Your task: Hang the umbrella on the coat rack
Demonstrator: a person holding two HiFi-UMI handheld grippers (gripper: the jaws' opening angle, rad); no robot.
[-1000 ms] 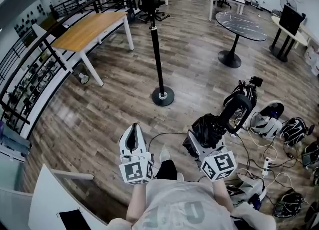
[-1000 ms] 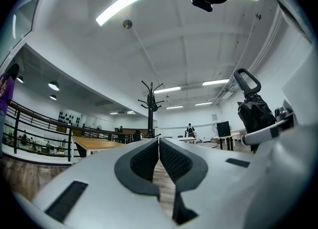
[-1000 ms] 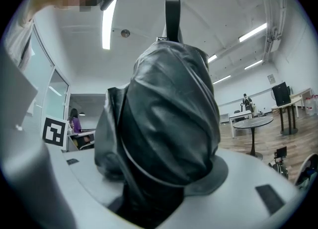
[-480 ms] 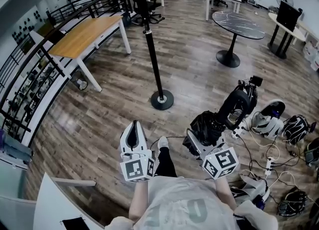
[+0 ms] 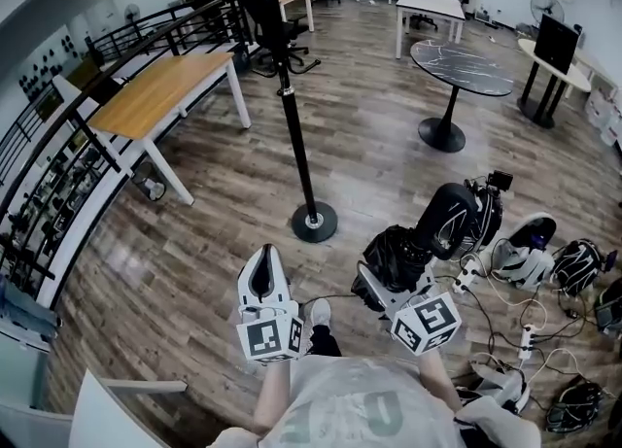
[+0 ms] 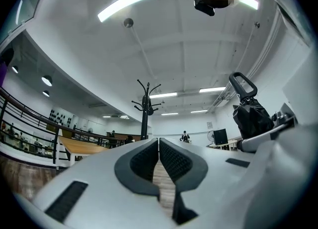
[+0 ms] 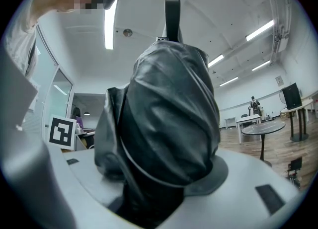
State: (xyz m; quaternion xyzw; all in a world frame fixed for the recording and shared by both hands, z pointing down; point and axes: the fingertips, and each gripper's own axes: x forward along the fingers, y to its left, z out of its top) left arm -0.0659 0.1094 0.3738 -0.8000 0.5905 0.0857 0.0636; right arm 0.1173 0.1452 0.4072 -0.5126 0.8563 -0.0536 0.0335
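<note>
The black coat rack (image 5: pixel 294 125) stands on a round base (image 5: pixel 314 224) on the wood floor ahead of me; its hooked top (image 6: pixel 145 98) also shows in the left gripper view. A folded black umbrella (image 5: pixel 400 252) with a loop handle (image 5: pixel 449 218) points forward and up from my right gripper (image 5: pixel 381 279), which is shut on its bundled fabric (image 7: pixel 164 123). The handle (image 7: pixel 172 18) stands above the fabric. My left gripper (image 5: pixel 262 259) is level beside it, shut and empty, pads (image 6: pixel 171 161) nearly touching. The umbrella (image 6: pixel 252 117) is to its right.
A wooden table (image 5: pixel 160 91) and a black railing (image 5: pixel 58 145) run along the left. A round dark table (image 5: pixel 462 55) stands at the right back. Bags, helmets and cables (image 5: pixel 544 261) litter the floor at the right. A white board corner (image 5: pixel 117 417) sits at bottom left.
Both grippers and the person have moved forward toward the coat rack; its base now sits nearer. The umbrella stays in the right gripper; the left stays shut.
</note>
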